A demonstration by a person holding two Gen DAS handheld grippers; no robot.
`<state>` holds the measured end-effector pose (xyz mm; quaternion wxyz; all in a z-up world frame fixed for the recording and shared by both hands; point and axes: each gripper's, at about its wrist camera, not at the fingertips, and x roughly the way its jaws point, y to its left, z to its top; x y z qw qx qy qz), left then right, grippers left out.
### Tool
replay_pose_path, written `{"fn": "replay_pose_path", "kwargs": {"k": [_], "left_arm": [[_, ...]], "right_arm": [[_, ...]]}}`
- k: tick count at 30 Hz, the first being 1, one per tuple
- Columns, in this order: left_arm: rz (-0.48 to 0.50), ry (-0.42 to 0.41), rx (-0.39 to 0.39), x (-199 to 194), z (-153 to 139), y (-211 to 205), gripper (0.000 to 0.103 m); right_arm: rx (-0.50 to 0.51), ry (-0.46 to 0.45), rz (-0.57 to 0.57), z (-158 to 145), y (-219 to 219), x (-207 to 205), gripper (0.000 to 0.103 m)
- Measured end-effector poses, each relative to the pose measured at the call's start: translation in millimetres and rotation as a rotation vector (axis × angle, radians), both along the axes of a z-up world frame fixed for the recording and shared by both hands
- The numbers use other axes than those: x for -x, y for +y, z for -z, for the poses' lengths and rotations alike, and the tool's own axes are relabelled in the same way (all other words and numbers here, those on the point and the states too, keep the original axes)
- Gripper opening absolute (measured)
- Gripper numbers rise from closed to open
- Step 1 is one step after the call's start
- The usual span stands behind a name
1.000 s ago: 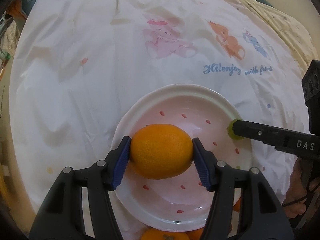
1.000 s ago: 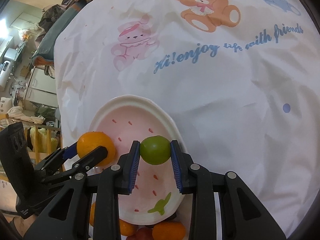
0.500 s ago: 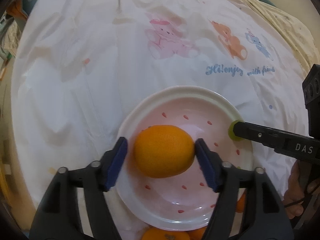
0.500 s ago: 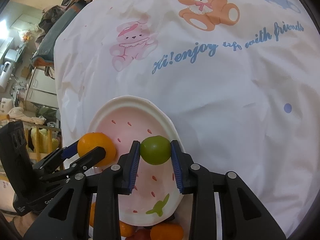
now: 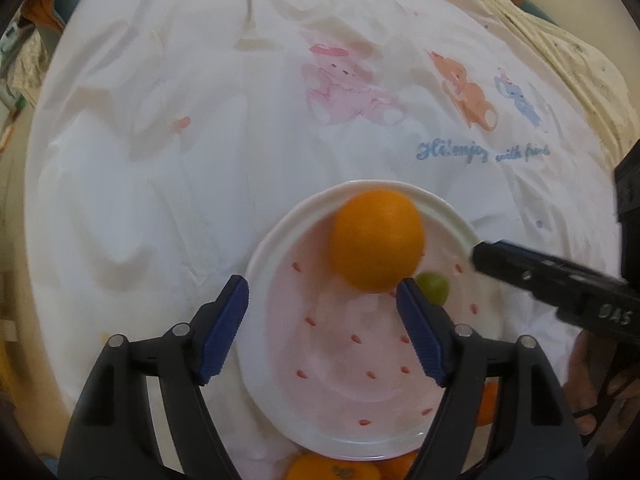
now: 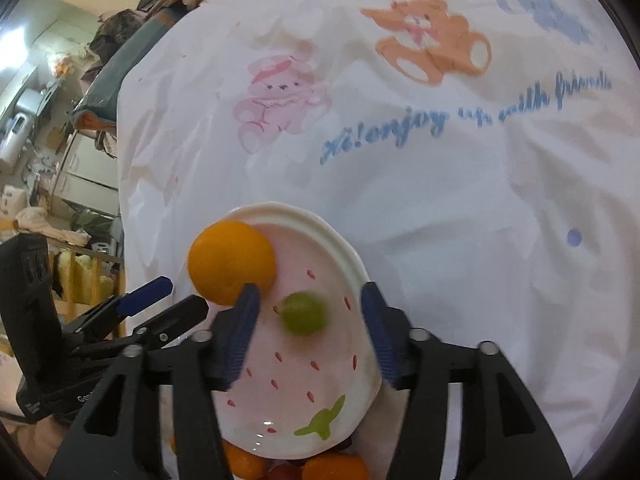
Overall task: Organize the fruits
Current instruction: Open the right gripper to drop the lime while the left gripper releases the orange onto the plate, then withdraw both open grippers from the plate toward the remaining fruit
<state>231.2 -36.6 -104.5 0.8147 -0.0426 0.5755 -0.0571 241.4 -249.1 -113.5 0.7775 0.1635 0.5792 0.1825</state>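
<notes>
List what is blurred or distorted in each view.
Left wrist view: the orange and printed cloth are motion-smeared; fisheye bends the edges. Right wrist view: the green fruit and right gripper finger pads are smeared, the cloth lettering soft; the plate looks stretched.

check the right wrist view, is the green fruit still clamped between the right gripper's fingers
No, the right gripper is open and the green fruit lies free on the strawberry plate.

A glossy, glazed ceramic plate [image 5: 448, 216] is seen on wrinkled matt cloth [image 5: 200, 160] — the orange [image 5: 378, 240] is finely dimpled, the green fruit [image 6: 303, 313] smooth.
</notes>
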Motion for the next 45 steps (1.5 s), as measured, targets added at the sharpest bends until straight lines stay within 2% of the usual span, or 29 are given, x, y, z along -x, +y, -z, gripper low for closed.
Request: {"fn": "replay_pose_path", "kwargs": {"k": [9,11,16,20,28,33,41,45], "left_arm": [[-0.034,-0.059,0.024,-1.5,-12.0,12.2,0.074],[-0.039,-0.068,0.016,-1.2,-14.0,14.2,0.073],[-0.071,-0.101,-0.008,8.1,-24.8,23.8,0.073],[-0.096,-0.124,-0.016,19.4,-37.1,32.5,0.073],[-0.102,-0.163,-0.062,71.1,-72.3,47.9,0.073],[-0.113,-0.166,-0.042,105.1,-81.7,59.0,0.073],[-0.133,-0.163,-0.024,142.3,-80.2,65.8,0.073],[-0.127,-0.111,-0.012,155.5,-66.5,66.0,0.073]], "right_arm": [[-0.022,-0.022,0.058,-9.4,-19.1,-6.2,0.064],[0.003,-0.028,0.064,-15.1,-18.3,-6.3,0.064],[0.022,-0.141,0.026,-46.2,-9.3,4.0,0.069],[0.024,-0.178,0.010,-63.2,-7.1,16.9,0.069],[0.037,-0.191,-0.018,-80.4,-9.0,57.5,0.071],[0.018,-0.182,-0.011,-83.7,-10.2,87.3,0.071],[0.034,-0.198,0.001,-89.0,-9.7,128.9,0.071],[0.027,-0.186,0.039,-87.1,-16.1,146.0,0.071]]}}
